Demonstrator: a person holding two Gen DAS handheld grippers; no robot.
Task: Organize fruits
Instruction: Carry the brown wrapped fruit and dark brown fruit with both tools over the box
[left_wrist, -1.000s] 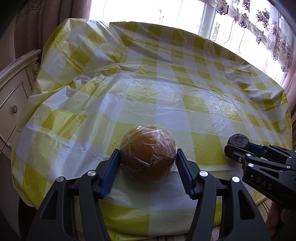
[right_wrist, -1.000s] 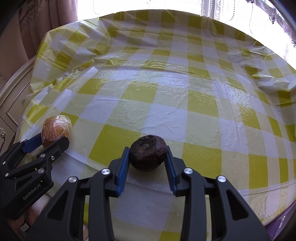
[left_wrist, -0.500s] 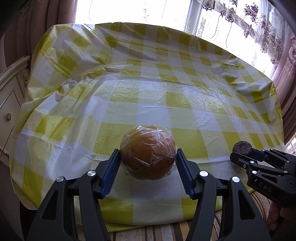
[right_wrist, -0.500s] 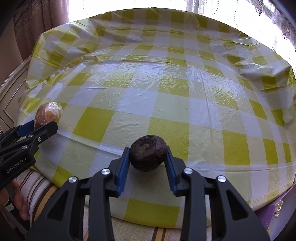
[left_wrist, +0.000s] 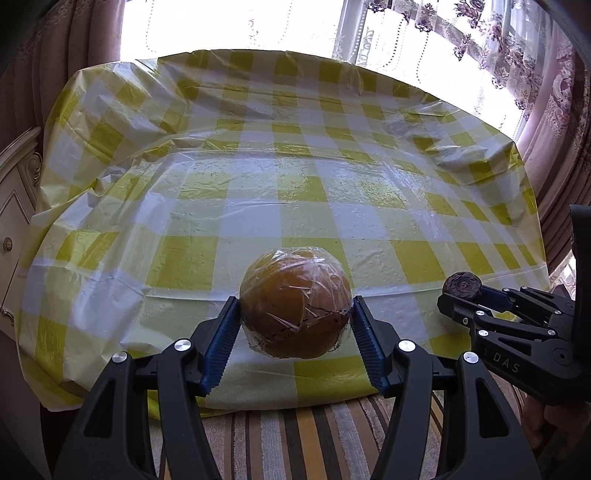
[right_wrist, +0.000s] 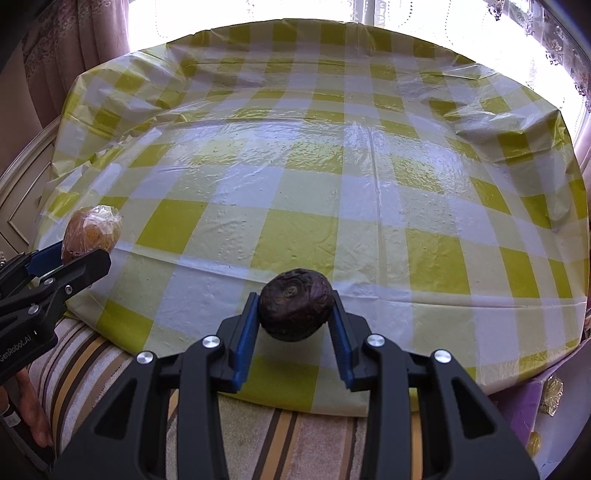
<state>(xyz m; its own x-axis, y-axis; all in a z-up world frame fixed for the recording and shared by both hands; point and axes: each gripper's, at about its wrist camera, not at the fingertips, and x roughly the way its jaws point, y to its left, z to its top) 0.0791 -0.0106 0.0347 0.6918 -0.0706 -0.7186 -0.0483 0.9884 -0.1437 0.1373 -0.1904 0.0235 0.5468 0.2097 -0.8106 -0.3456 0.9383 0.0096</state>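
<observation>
My left gripper (left_wrist: 295, 325) has a matte black frame whose two arms fork toward the near edge, each pierced by a long rounded cut-out. Four round silver screws (left_wrist: 183, 345) mark the pivots. Its fingers (left_wrist: 221, 349) carry blue ribbed pads. My right gripper (right_wrist: 294, 320) is built alike: black arms, silver screws, blue ribbed pads. Seen from the side, the right frame bears the white letters "DAS" (left_wrist: 508, 366); the left frame bears "GenRobot.AI" (right_wrist: 17, 347).

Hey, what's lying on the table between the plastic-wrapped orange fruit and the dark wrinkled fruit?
Nothing: between the plastic-wrapped orange fruit and the dark wrinkled round fruit, the left wrist view shows only bare yellow-and-white checked tablecloth.
</observation>
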